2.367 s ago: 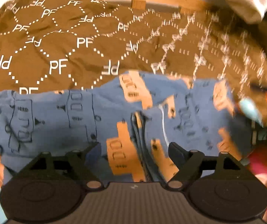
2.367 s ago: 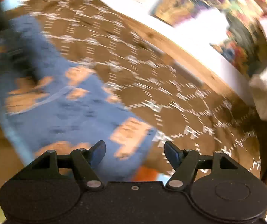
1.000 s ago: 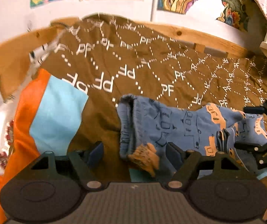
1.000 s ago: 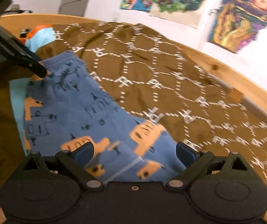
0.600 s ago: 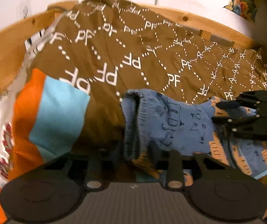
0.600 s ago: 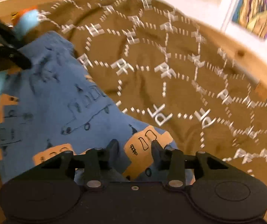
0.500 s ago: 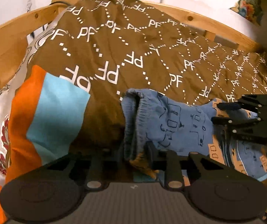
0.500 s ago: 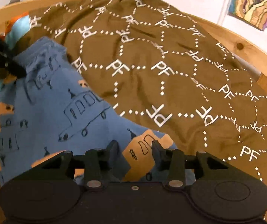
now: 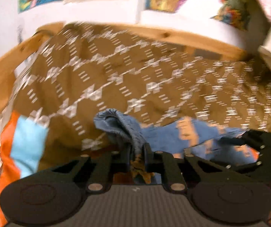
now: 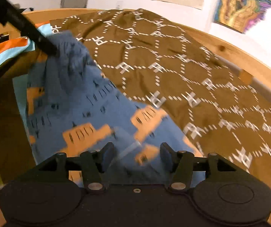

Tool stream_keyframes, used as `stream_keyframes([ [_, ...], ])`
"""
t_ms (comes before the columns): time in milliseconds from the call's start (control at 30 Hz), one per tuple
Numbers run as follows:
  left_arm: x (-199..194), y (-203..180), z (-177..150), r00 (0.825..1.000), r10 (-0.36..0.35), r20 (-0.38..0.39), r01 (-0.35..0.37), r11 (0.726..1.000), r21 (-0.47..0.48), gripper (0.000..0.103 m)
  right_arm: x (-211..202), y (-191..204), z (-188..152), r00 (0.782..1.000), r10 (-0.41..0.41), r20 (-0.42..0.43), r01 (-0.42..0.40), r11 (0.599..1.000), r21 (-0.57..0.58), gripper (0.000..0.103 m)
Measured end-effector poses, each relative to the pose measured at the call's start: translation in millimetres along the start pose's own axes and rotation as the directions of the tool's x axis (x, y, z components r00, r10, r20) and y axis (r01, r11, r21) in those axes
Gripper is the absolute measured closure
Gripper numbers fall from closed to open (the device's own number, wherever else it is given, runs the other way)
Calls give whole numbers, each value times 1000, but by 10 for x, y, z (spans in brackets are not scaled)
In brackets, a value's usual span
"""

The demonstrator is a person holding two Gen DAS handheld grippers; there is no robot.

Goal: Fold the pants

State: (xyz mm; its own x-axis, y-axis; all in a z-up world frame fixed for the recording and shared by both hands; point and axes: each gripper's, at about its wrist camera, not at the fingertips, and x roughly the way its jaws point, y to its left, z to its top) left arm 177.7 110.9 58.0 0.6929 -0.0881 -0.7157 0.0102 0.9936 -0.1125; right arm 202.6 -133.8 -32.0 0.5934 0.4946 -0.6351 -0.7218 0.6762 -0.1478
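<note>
Pants (image 9: 128, 130) in left claw (image 9: 137, 152)

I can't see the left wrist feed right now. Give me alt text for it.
The left tool is shut on the gathered waistband of blue pants with orange vehicle prints, lifting it off a brown patterned bedspread. The right tool shows at the far right, at the pants' other end. The image is motion-blurred.

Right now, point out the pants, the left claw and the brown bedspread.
pants (image 10: 90, 109), right wrist view, printed blue leg fabric.
left claw (image 9: 137, 151), left wrist view, between fingertips pinching the waistband.
brown bedspread (image 10: 173, 79), right wrist view, patterned middle.
</note>
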Motion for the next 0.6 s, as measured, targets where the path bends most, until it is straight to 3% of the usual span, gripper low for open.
stream_keyframes([
  [67, -77, -247, 57, 999, -30, 15, 29, 998, 53, 89, -150, -81, -101, 1000, -17, -2, 17, 998, 56, 39],
  [200, -114, -774, 130, 998, -64, 22, 60, 984, 166, 89, -490, -261, -278, 998, -64, 2, 63, 988, 140, 35],
  [367, -26, -1535, 124, 990, -141, 10, 131, 944, 304, 89, -869, -499, -544, 987, -157, -27, 159, 967, 200, 29],
  [467, 139, -1899, 36, 984, -176, 0, 165, 924, 346, 87, -938, -687, -707, 984, -163, -67, 174, 959, 222, 28],
  [500, 228, -2003, -9, 976, -216, -20, 208, 909, 362, 77, -949, -745, -763, 983, -169, -76, 182, 958, 223, 28],
  [533, 294, -2079, -61, 969, -243, -36, 239, 896, 375, 52, -950, -784, -813, 981, -172, -84, 187, 958, 220, 26],
  [600, 395, -2183, -223, 970, -242, -24, 232, 887, 400, 26, -923, -863, -917, 978, -181, -101, 199, 955, 219, 22],
])
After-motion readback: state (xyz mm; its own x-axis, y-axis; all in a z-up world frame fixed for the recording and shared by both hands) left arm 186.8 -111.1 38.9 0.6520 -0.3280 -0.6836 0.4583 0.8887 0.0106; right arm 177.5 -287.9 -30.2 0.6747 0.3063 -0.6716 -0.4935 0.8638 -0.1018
